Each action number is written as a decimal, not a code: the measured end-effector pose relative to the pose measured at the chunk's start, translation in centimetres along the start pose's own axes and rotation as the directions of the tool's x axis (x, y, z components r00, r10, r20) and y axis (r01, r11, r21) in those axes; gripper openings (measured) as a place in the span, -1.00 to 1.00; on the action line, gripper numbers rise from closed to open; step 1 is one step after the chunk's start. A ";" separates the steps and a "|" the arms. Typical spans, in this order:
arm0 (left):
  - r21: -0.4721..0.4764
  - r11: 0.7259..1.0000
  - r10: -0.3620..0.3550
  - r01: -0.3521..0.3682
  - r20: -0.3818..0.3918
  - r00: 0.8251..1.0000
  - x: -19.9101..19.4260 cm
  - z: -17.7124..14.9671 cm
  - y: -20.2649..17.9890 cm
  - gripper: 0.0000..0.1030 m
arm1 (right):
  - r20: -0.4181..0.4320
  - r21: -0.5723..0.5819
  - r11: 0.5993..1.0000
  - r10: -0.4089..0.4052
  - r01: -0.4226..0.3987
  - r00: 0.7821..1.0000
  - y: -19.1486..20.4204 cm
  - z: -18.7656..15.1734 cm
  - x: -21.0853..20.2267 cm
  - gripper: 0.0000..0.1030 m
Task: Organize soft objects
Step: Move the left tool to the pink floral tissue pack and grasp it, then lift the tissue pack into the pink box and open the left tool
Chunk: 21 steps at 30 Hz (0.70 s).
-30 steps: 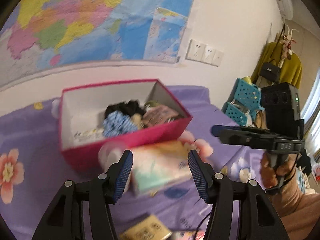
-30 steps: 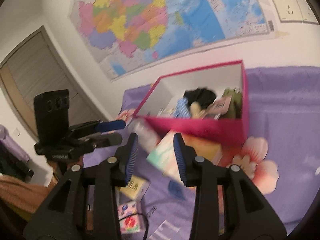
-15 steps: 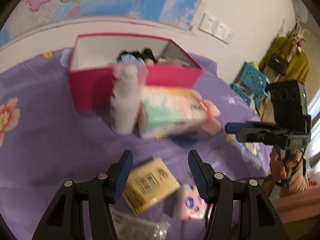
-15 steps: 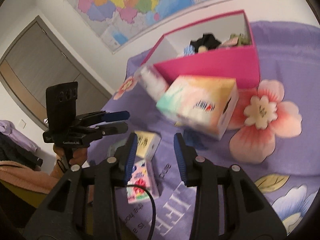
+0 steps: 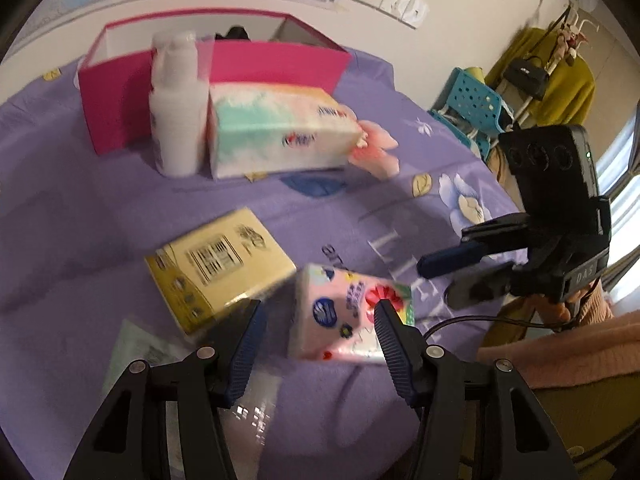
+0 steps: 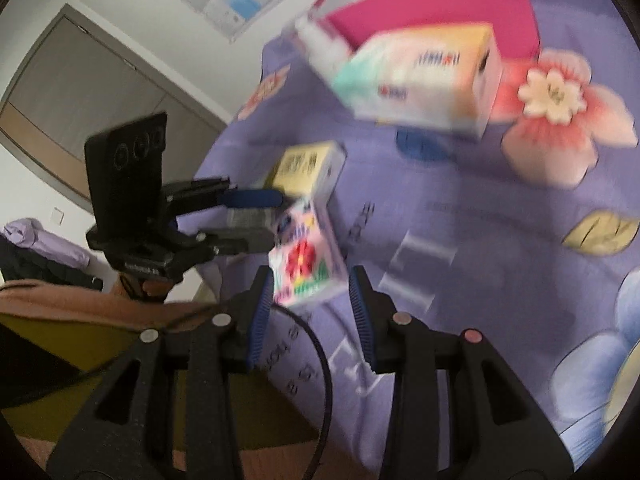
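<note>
A pink flowered tissue pack (image 5: 344,312) lies on the purple bedsheet near the front edge, beside a yellow tissue pack (image 5: 218,266). It also shows in the right wrist view (image 6: 304,258). My left gripper (image 5: 318,314) is open just above and in front of the pink pack. My right gripper (image 6: 312,280) is open, its fingers on either side of the pink pack's near end, not closed on it. A large pastel tissue pack (image 5: 280,130) and a white bottle (image 5: 176,104) stand before the pink box (image 5: 276,64), which holds soft items.
A clear plastic wrapper (image 5: 160,360) lies at the front left of the bed. A blue plastic stool (image 5: 472,108) and a coat rack (image 5: 552,64) with a yellow garment stand to the right. A black cable (image 6: 316,360) runs over the bed edge.
Both grippers have dropped and tilted down from the pink box toward the small packs at the bed's front. The pink pack now sits between the right gripper's fingers.
</note>
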State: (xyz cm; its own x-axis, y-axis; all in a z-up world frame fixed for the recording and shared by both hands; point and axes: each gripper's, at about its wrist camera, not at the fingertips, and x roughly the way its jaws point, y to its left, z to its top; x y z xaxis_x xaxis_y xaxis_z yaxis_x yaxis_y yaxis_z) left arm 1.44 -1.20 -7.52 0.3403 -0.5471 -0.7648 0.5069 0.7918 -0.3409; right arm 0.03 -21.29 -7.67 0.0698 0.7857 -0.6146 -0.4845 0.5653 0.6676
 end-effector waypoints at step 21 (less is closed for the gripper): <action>0.001 0.998 -0.065 0.065 -0.014 0.998 2.1 1.0 -1.2 -0.10 | 0.099 0.079 0.995 -0.069 0.062 0.993 -2.0 0.1 1.2 -0.32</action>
State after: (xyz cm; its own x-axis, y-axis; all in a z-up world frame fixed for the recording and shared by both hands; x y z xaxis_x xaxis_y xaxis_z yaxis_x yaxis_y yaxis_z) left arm 2.33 -3.60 -8.15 0.2957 -0.5938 -0.7483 0.5290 0.7540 -0.3893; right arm 1.13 -21.49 -9.70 0.1895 0.7657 -0.6146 -0.4091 0.6306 0.6595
